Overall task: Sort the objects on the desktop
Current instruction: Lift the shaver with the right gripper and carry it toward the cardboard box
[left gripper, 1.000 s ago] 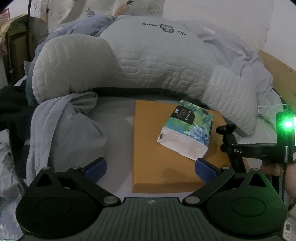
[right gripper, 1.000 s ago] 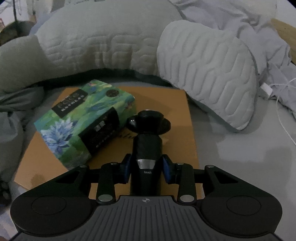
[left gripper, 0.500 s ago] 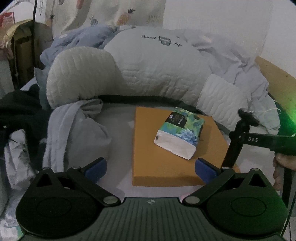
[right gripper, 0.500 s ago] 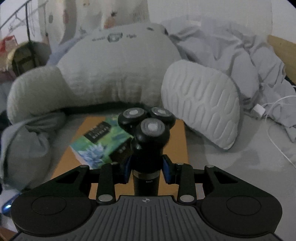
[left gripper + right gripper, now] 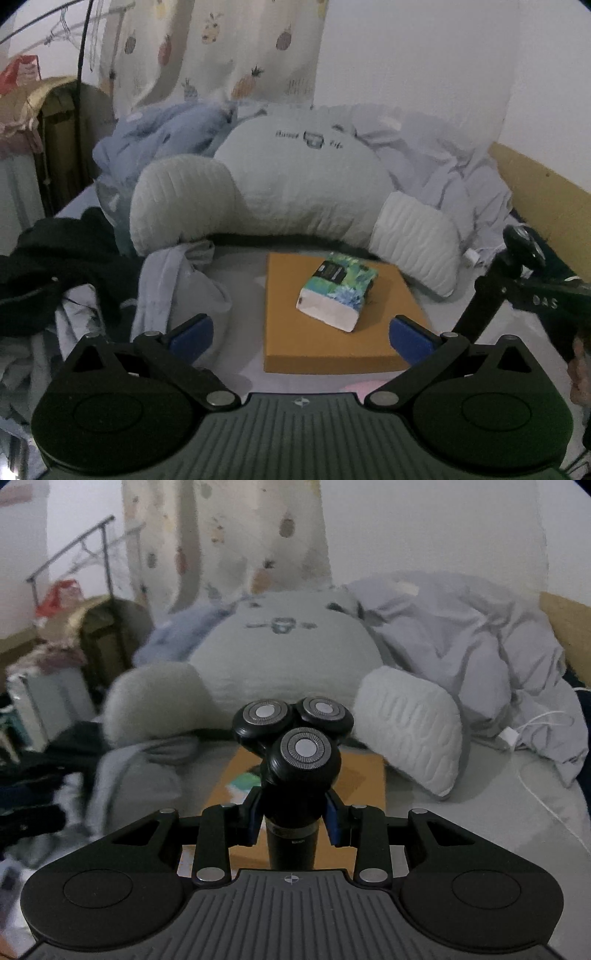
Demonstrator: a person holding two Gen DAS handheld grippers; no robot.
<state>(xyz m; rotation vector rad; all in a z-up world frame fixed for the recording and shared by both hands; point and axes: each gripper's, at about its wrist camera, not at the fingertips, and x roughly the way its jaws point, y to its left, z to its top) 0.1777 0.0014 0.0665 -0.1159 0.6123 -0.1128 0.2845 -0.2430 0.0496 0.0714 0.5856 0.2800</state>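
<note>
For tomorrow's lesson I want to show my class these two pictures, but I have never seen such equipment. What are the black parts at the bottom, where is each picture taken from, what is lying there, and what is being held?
No robot is here. A person carries a two-fingered tool in each hand, and a wide-angle camera on each tool looks forward along its fingers. The black parts at the bottom are the tools themselves.

The left camera's picture shows the left hand-held gripper open and holding nothing. Ahead of it, an orange flat box lies on a bed, with a flowered tissue pack on top. Behind is a large grey cushion.

The right camera's picture shows the right hand-held gripper shut on a black electric shaver with three round heads, lifted above the box. The shaver also appears at the right edge of the left camera's picture.
</note>
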